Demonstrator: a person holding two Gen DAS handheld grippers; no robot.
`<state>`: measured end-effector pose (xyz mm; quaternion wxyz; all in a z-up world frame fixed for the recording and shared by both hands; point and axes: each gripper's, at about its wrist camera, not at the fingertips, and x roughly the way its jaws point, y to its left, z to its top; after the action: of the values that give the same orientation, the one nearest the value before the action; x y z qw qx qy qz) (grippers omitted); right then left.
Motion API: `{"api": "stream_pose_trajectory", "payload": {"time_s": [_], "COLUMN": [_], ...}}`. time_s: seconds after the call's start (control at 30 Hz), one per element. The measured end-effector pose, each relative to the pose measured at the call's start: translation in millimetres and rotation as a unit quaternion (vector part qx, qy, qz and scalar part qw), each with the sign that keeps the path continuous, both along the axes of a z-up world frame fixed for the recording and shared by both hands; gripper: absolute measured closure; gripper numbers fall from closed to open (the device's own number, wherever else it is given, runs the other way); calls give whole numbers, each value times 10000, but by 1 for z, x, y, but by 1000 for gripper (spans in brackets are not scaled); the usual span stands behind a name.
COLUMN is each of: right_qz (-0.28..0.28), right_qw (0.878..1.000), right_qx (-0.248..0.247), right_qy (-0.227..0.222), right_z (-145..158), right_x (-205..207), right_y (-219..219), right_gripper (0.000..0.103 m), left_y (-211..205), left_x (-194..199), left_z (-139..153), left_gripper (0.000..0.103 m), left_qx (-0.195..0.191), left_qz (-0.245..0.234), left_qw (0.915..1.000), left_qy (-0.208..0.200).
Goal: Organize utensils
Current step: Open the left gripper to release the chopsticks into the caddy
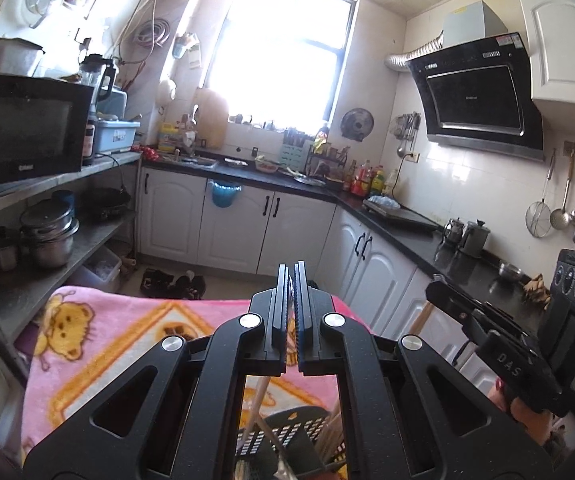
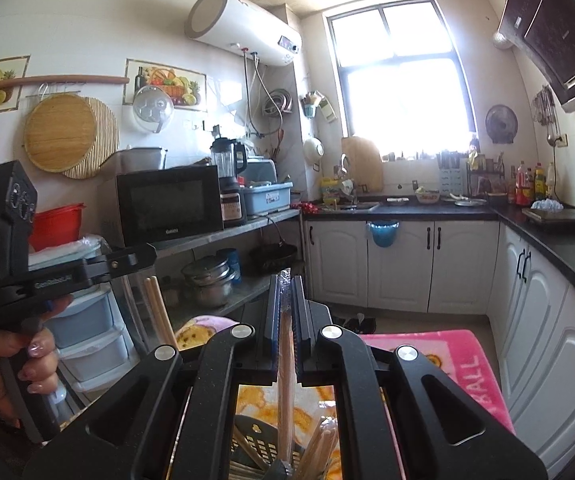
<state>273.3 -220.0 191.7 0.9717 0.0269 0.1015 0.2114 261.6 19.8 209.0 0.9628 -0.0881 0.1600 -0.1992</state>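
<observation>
Below both tools, a dark slotted basket [image 2: 265,446] sat on a pink blanket [image 1: 99,344], with pale chopsticks [image 2: 319,452] standing in it. The right tool [image 2: 286,308] was pinching a plastic-wrapped wooden stick [image 2: 286,360], which ran upright between its pads with its lower end down at the basket. The left tool [image 1: 291,292] was pressed together; whether it held anything could not be told, though a thin pale stick [image 1: 257,400] showed beneath it over the basket. In the right wrist view a hand [image 2: 11,364] gripped the left tool's handle, and two wooden sticks [image 2: 159,312] showed past it. Farther off stood a shelf with a microwave [image 2: 169,210] and pots [image 2: 207,280]. Beyond lay the dark worktop [image 2: 407,210], white cabinets and a bright window [image 2: 403,80].
</observation>
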Motion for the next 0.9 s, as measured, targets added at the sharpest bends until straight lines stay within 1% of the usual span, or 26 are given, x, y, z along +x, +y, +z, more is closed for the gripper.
{"api": "stream_pose_trajectory", "payload": {"time_s": [0.17,0.27,0.4,0.6,0.9], "right_qz": [20,36,61,64,6], "right_qw": [9998,9996,9994,9989,9978], "right_qx": [-103,-73,-71,-122,-194], "right_qy": [179,262,320,444,639], "right_z": [-20,-30,-38,-49,-63], "right_x": [8,9,7,4,-2], "right_y": [7,8,10,12,11], "right_gripper": [97,97,97,97,97], "left_y": [2,3,2,-5,-13], "left_x": [6,9,11,11,6], "left_z": [-19,-33,-49,-73,-97], "left_gripper": [102,102,102,102,102], "left_qx": [6,-26,-35,92,267], "left_qz": [-2,-9,-28,-38,1], "left_qw": [9998,9994,9988,9975,9958], "left_qy": [178,334,492,703,876]}}
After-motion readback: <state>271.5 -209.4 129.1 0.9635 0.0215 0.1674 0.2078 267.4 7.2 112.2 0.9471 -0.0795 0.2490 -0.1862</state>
